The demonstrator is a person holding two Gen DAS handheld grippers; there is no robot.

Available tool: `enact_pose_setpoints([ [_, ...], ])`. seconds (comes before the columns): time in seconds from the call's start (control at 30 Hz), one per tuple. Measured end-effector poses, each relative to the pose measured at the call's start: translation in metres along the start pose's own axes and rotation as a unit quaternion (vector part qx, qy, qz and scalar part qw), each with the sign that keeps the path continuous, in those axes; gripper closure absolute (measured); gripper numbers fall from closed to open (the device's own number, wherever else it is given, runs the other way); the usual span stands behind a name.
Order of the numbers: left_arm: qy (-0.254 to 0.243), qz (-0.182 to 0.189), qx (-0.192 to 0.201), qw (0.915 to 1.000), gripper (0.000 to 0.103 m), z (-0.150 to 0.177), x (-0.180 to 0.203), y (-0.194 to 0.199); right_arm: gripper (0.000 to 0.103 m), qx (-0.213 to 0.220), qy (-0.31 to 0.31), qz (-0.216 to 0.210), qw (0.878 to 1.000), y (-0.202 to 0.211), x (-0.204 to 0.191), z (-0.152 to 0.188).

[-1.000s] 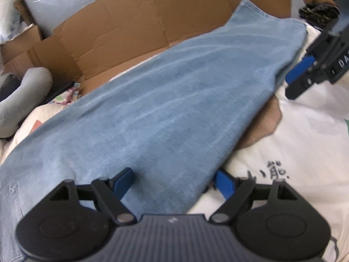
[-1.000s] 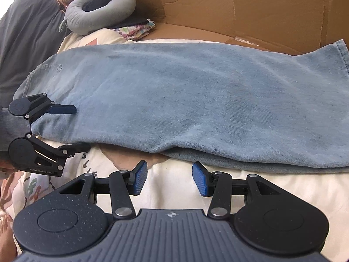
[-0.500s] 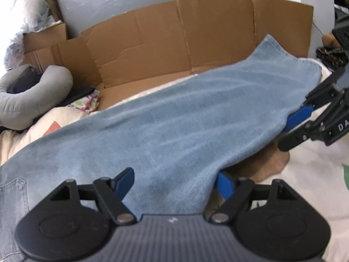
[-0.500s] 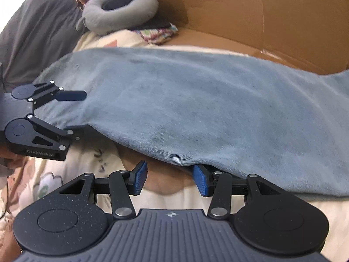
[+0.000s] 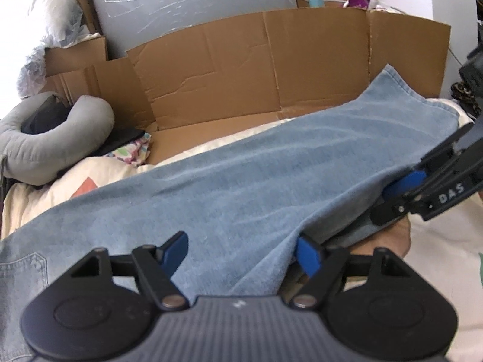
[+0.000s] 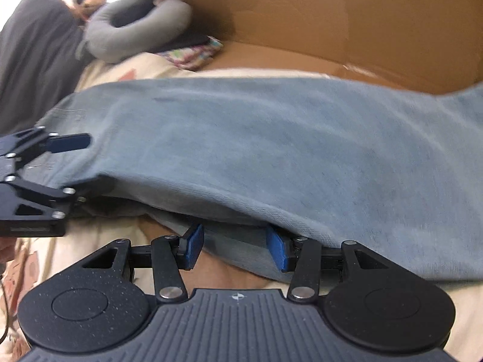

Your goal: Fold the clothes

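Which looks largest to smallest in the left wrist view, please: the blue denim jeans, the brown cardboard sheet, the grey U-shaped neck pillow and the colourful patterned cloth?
1. Blue denim jeans
2. Brown cardboard sheet, though it stands farther away
3. Grey U-shaped neck pillow
4. Colourful patterned cloth

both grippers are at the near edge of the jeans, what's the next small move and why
Probably close both on that edge. The left gripper, jaws closing, straddles the jeans, but its pads don't press yet; the right gripper sits open under the lifted fold.

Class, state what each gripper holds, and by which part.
Nothing is clamped. The near edge of the jeans lies between open jaws: left gripper, closing, by the pocket end; right gripper, nearer the hem.
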State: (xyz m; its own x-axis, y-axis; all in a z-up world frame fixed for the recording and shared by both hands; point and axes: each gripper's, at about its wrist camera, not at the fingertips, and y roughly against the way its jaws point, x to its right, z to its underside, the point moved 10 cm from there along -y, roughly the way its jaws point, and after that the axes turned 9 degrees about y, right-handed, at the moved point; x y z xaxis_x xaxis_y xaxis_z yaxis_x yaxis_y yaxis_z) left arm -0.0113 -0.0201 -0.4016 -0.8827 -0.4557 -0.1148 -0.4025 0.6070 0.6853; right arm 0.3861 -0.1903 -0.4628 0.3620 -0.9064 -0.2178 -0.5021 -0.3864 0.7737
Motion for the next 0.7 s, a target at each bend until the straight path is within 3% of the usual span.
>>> enact_pose_setpoints([
  [0.17,-0.019,-0.001,-0.018,0.9996,0.026,0.017,0.005,-0.006,0.050,0.000,-0.001,0.005,1.000,-0.008,0.000,-0.006],
  [0.27,-0.017,-0.001,-0.023,0.9996,0.047,0.019,0.001,-0.007,0.050,0.003,0.015,-0.009,1.000,-0.012,-0.008,-0.013],
  [0.33,0.001,0.012,-0.019,0.9997,0.079,0.014,-0.003,-0.004,0.050,0.006,0.030,-0.020,0.999,-0.012,-0.016,-0.017],
  [0.37,0.009,0.020,-0.017,0.9996,0.085,0.010,-0.003,-0.002,0.050,0.008,0.039,-0.027,0.999,-0.011,-0.020,-0.018],
  [0.5,0.004,0.021,0.000,0.9998,0.091,-0.003,-0.002,0.004,0.050,0.014,0.080,-0.052,0.995,-0.009,-0.041,-0.021],
  [0.7,0.019,0.026,0.003,0.9995,0.092,-0.011,-0.005,0.007,0.050,0.009,0.173,-0.059,0.983,-0.014,-0.073,-0.020],
])
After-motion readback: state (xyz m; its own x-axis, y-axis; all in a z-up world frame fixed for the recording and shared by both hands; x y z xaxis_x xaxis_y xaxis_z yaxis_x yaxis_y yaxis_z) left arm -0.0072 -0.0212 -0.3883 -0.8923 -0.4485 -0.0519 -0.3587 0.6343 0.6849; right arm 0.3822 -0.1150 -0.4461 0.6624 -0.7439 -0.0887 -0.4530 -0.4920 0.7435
